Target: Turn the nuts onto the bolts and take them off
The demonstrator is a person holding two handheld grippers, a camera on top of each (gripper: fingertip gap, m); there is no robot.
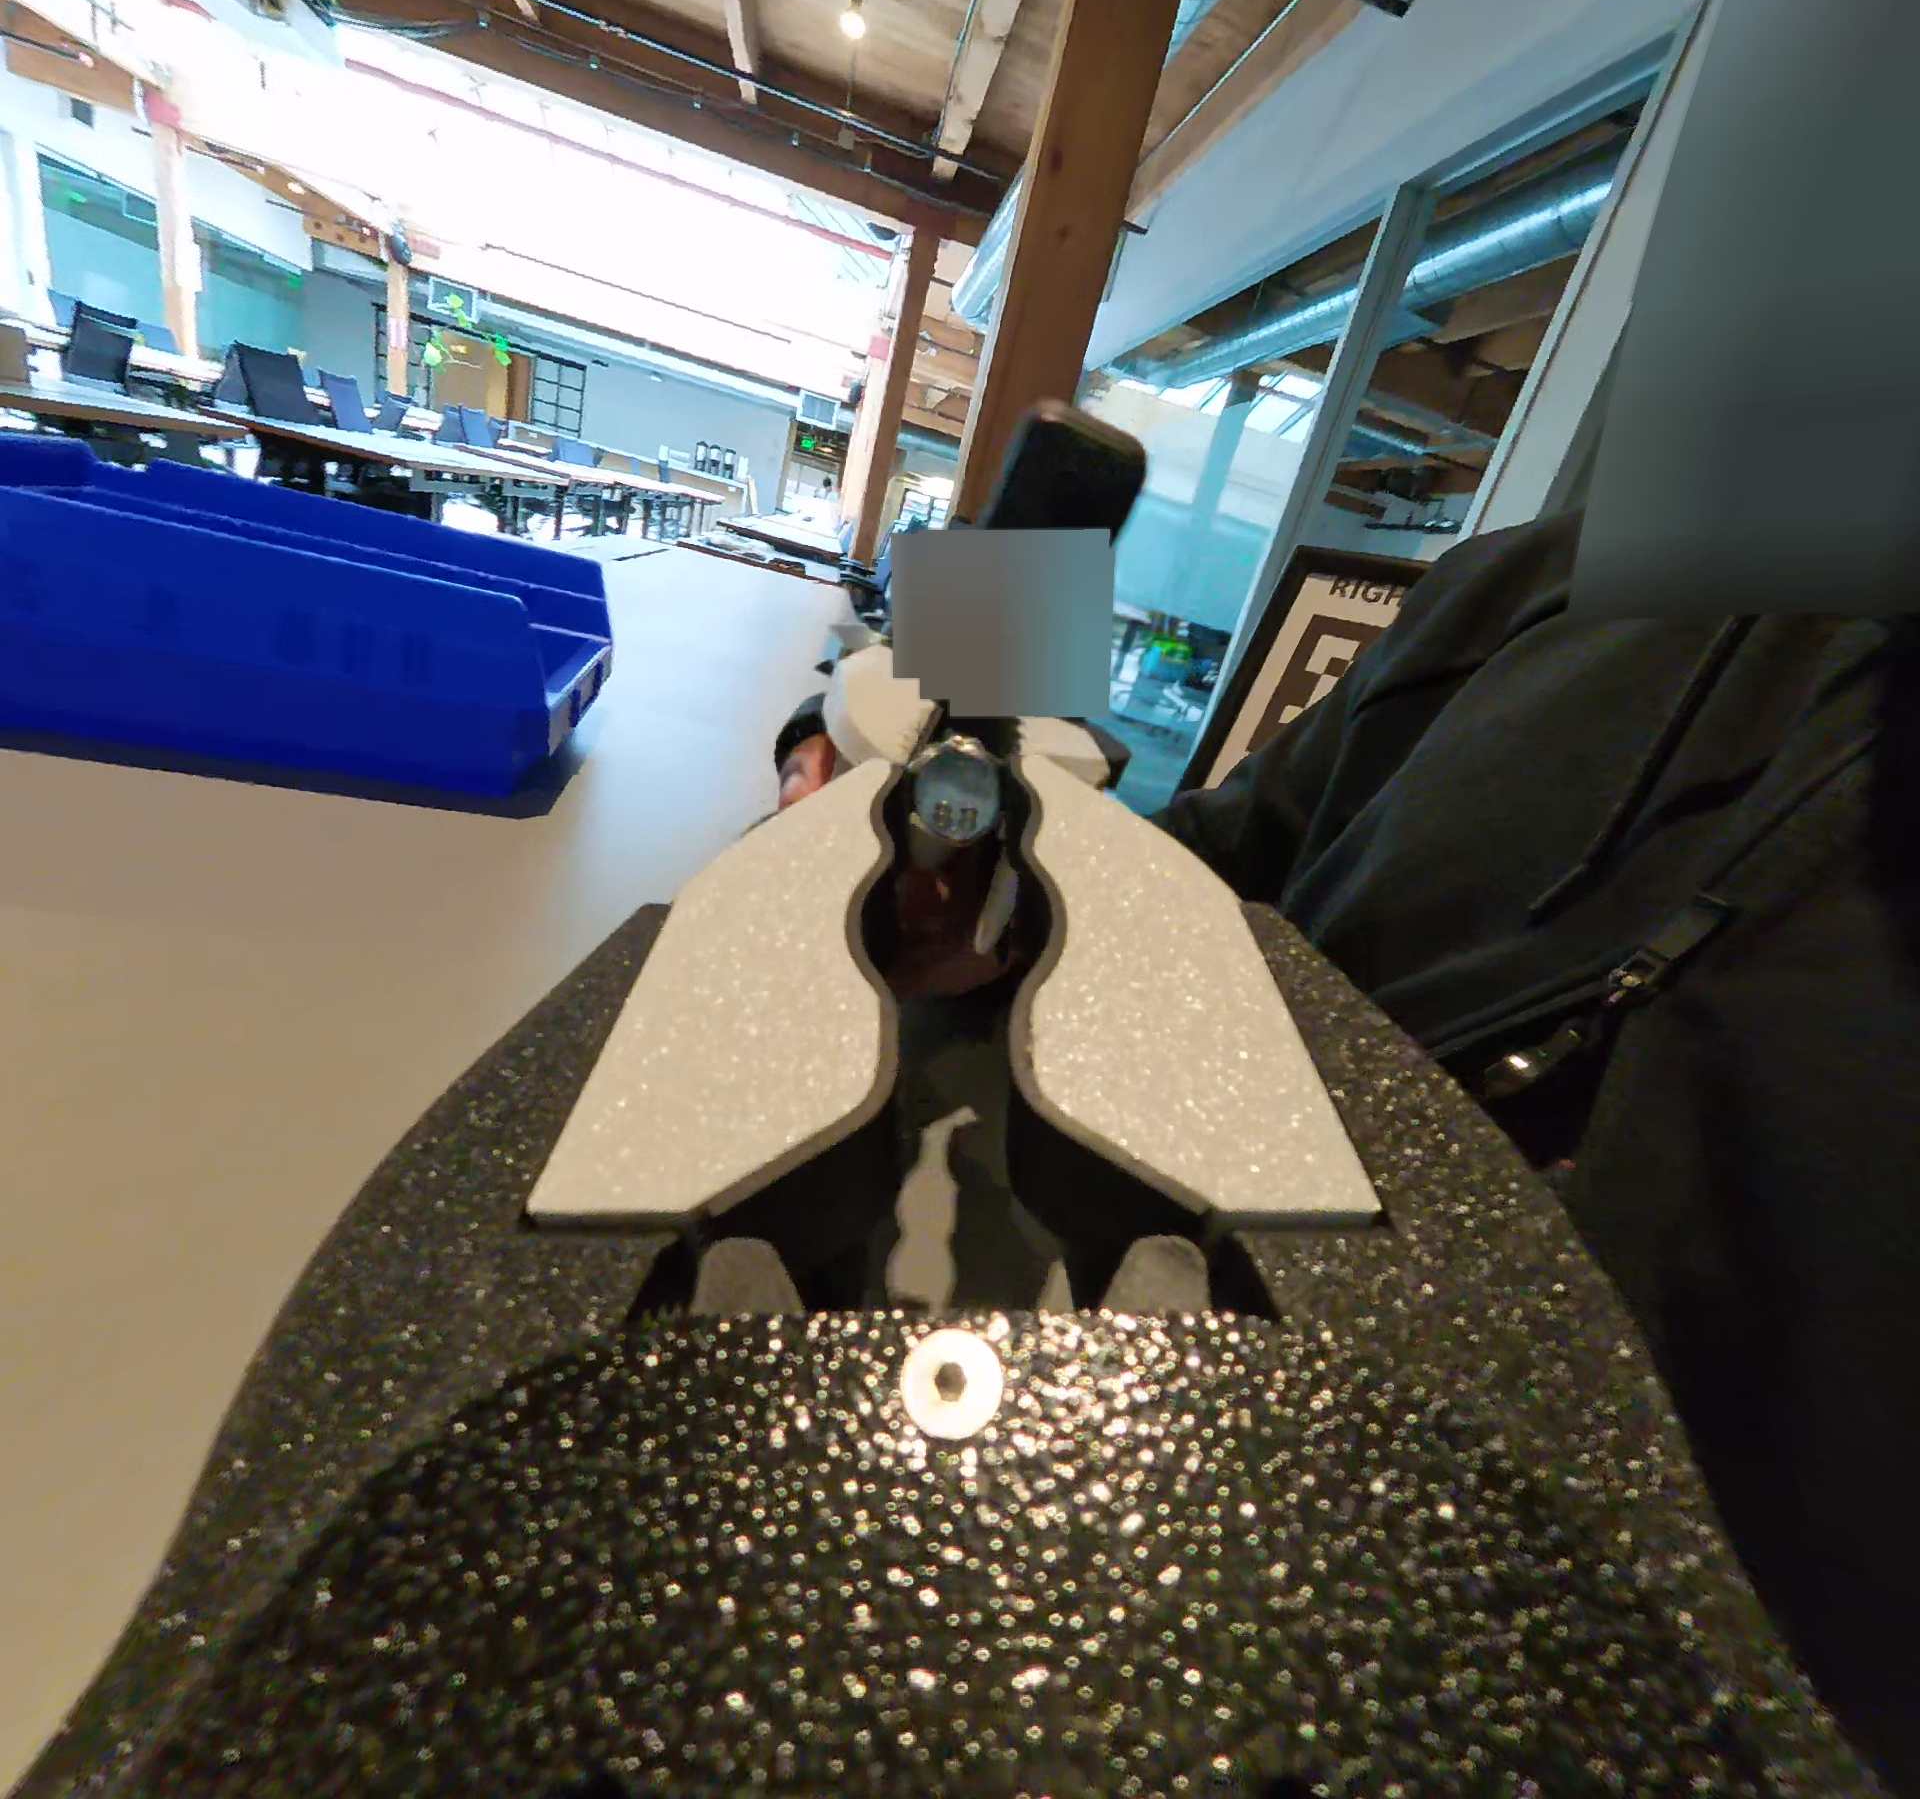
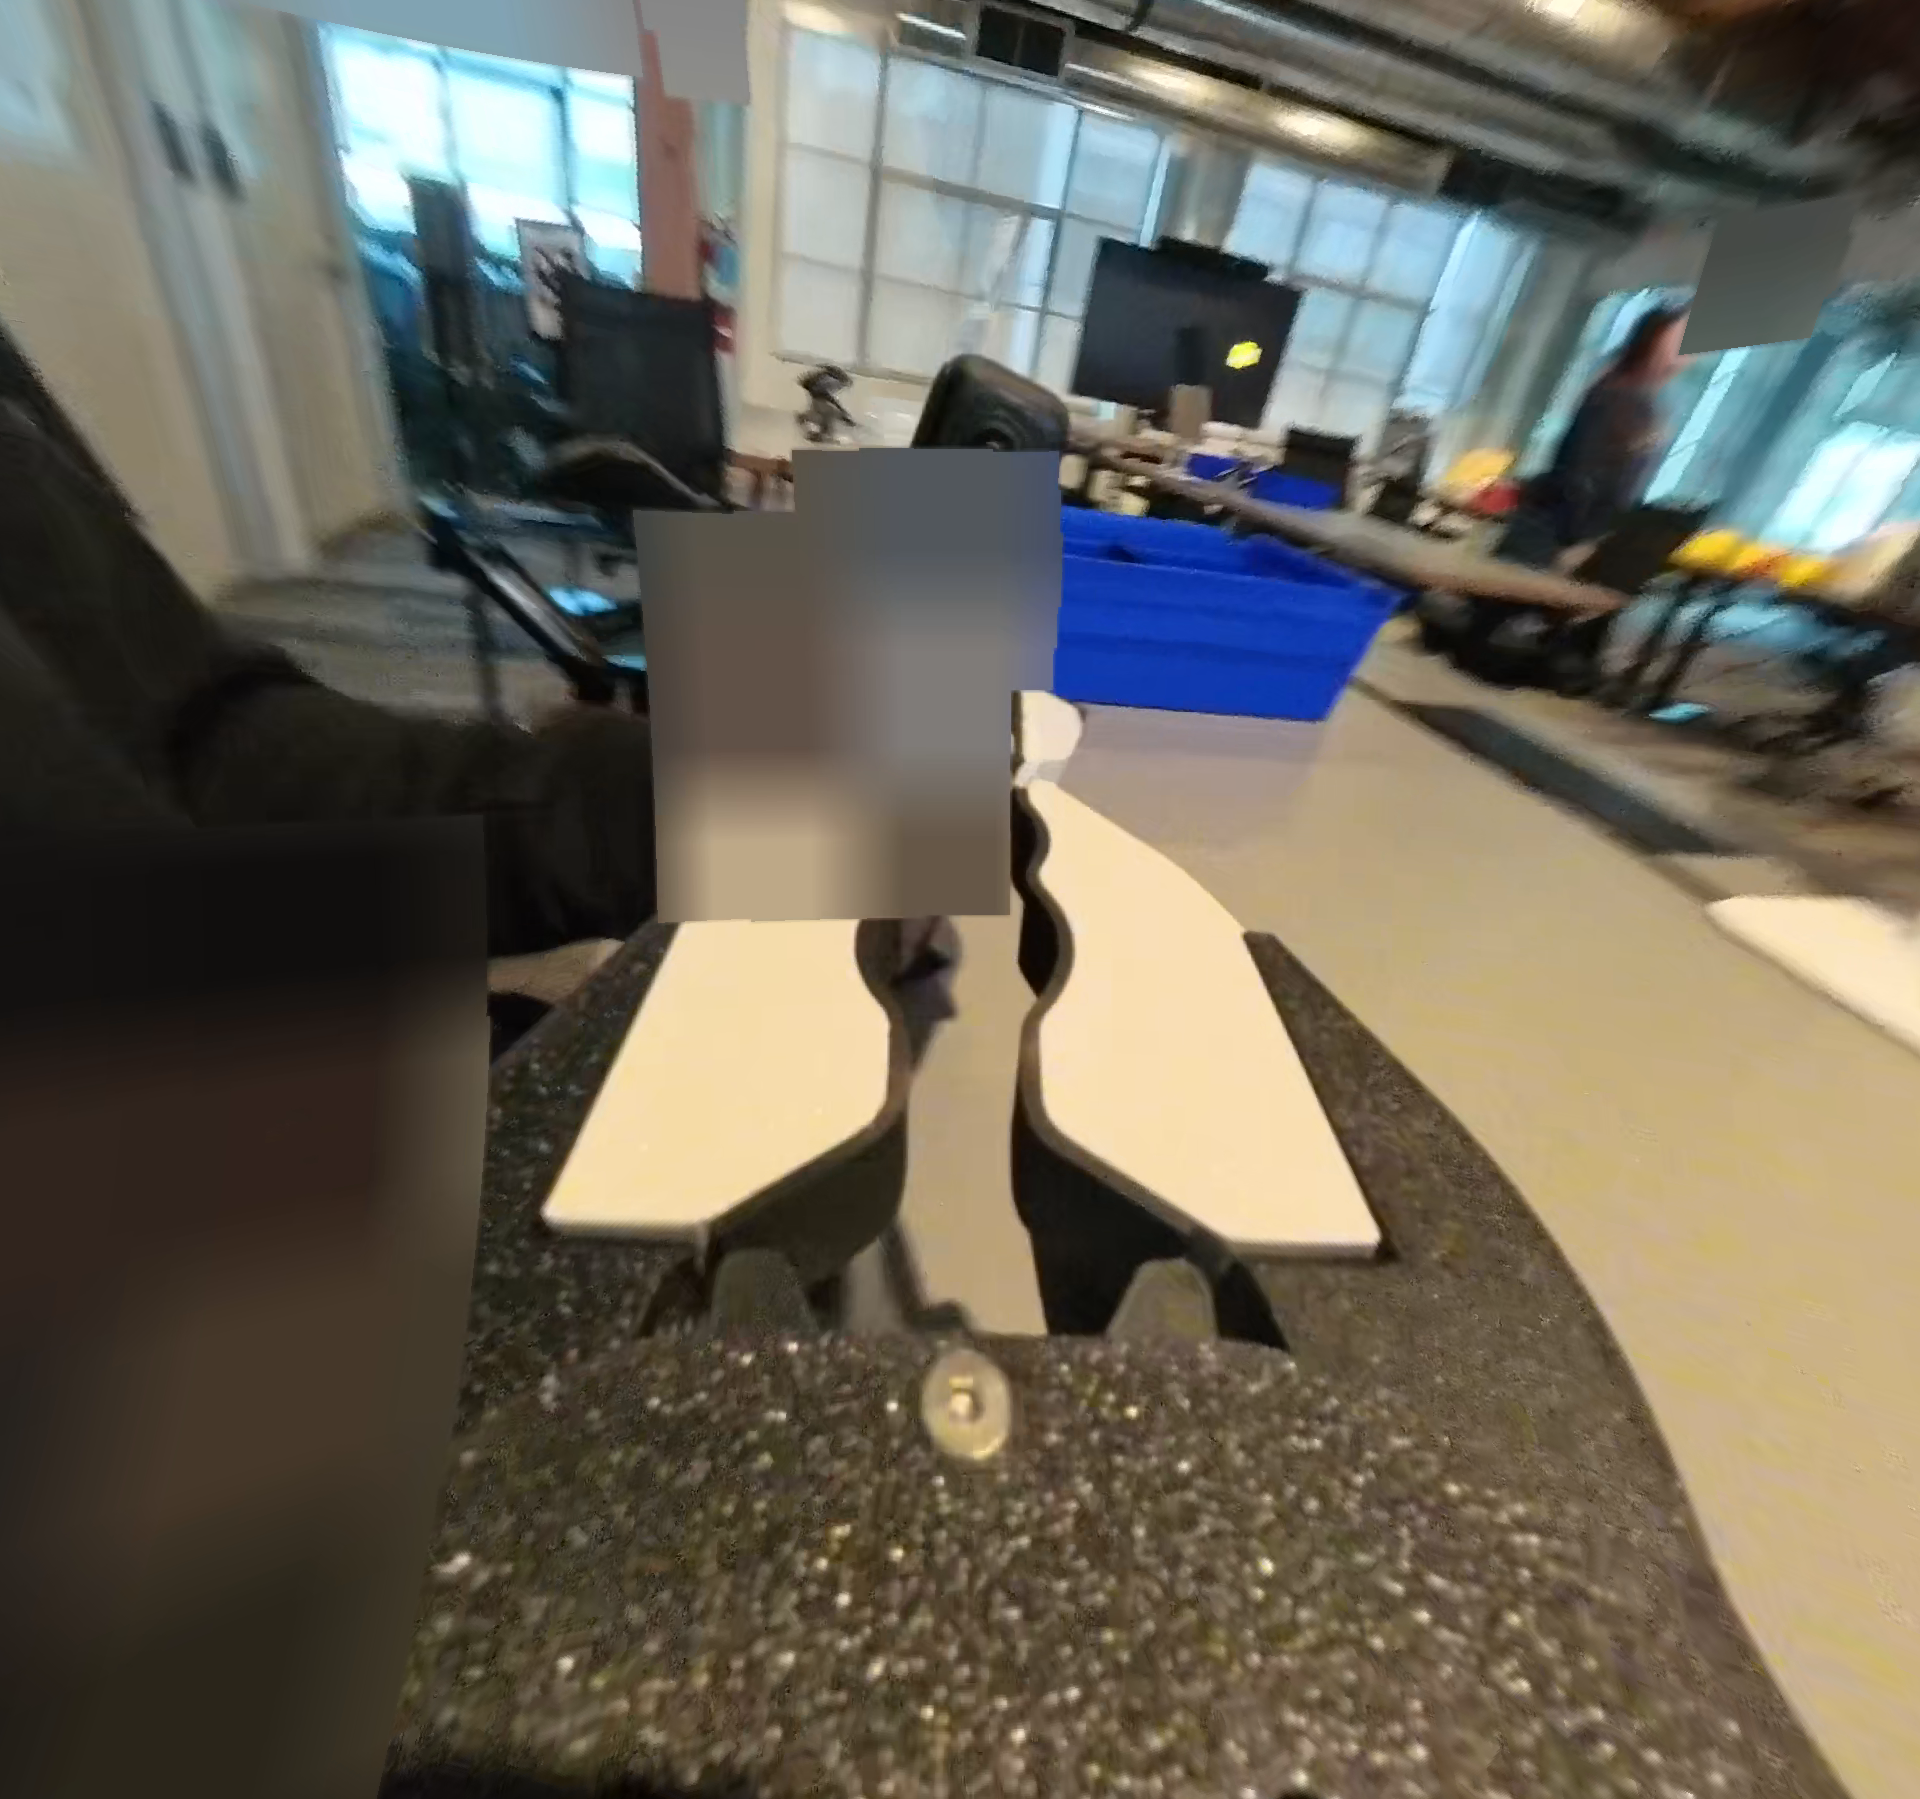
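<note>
My left gripper (image 1: 953, 793) has its white fingers (image 1: 769, 1001) drawn nearly together on a silver bolt (image 1: 954, 807), pinched between the tips with its round head facing the camera. The right gripper (image 1: 935, 710) meets it just beyond those tips. My right fingers (image 2: 1132, 1053) are narrowly parted; a mosaic patch hides their tips, so I cannot tell what they hold. A blue bin (image 1: 301, 627) sits on the grey table (image 1: 312, 970) to the left.

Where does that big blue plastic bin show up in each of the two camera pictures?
Left wrist view: the blue plastic bin sits at the left edge, on the grey table.
Right wrist view: it lies right of centre, beyond the fingertips, at the table's far end.
Shared landmark: the grey table.
</note>
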